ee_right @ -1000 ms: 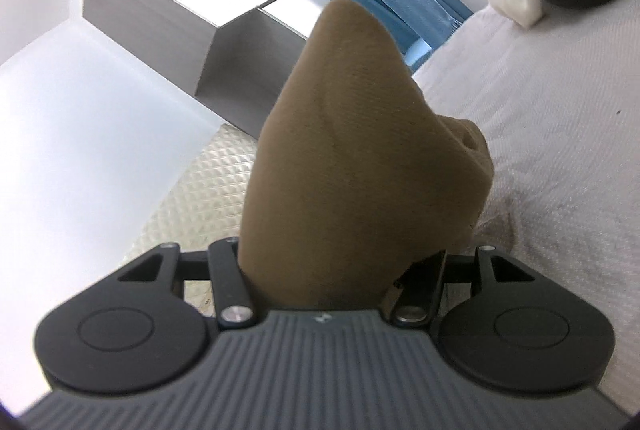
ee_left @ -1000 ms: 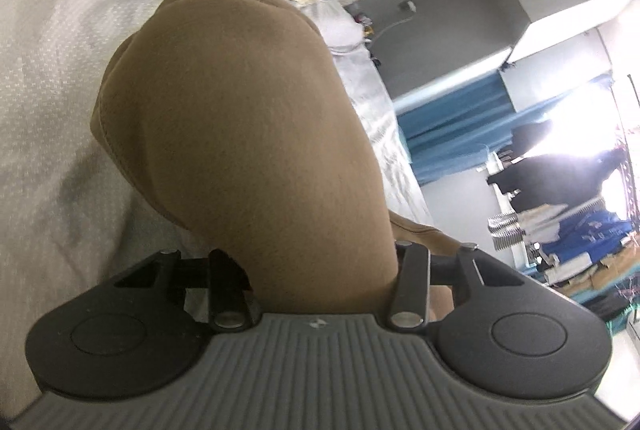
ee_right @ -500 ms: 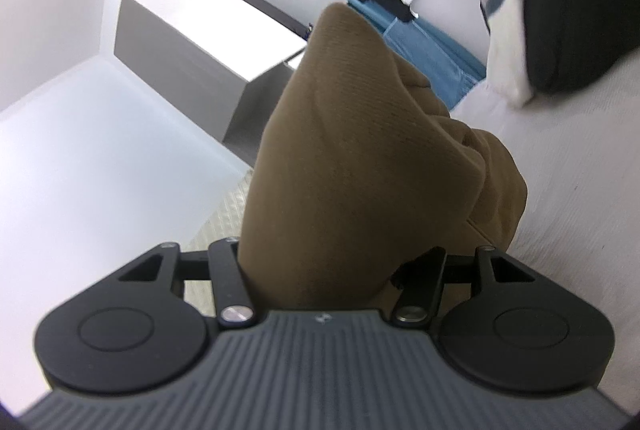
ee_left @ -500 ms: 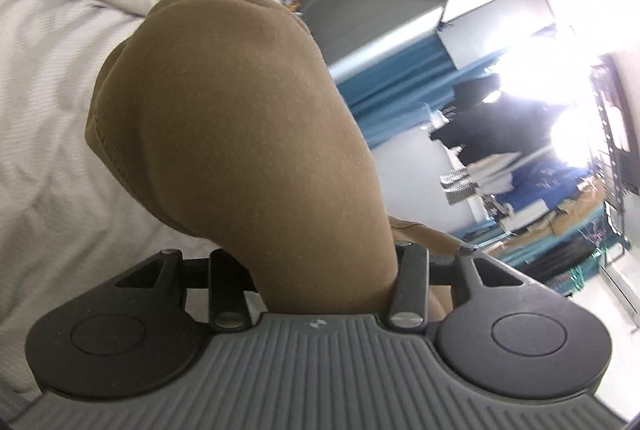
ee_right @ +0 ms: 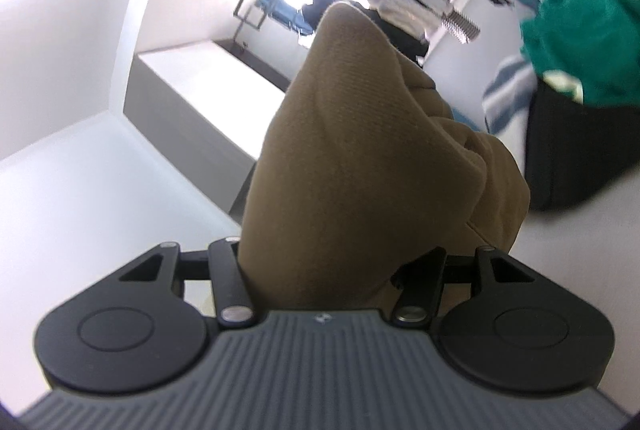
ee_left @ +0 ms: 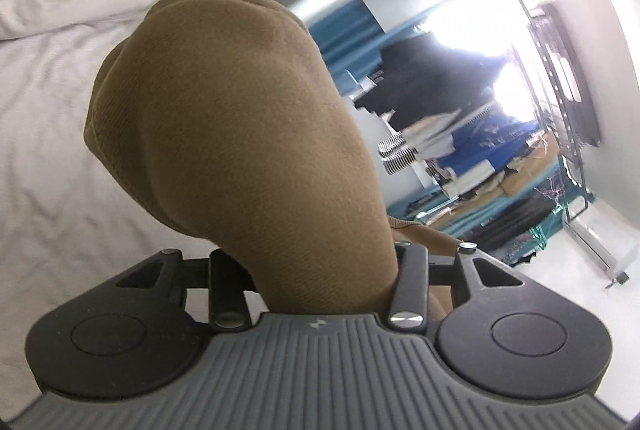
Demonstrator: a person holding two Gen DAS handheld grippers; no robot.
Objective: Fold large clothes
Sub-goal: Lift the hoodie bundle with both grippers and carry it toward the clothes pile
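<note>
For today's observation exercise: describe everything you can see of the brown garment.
The brown garment is a thick, soft, finely ribbed fabric, plain and unpatterned. It bulges in a bunched fold out of the left hand-held gripper, above the white bed. Another bunch rises creased from the right hand-held gripper. Its full shape is hidden.

White walls (ee_right: 60,30), grey cabinet (ee_right: 188,110), bright window (ee_left: 460,26), clothes rack (ee_left: 552,134), white bedding (ee_left: 48,134)

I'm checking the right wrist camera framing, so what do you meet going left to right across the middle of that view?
White wall → grey-sided white cabinet → brown garment clamped in the right hand-held gripper → black cloth under a green garment.
</note>
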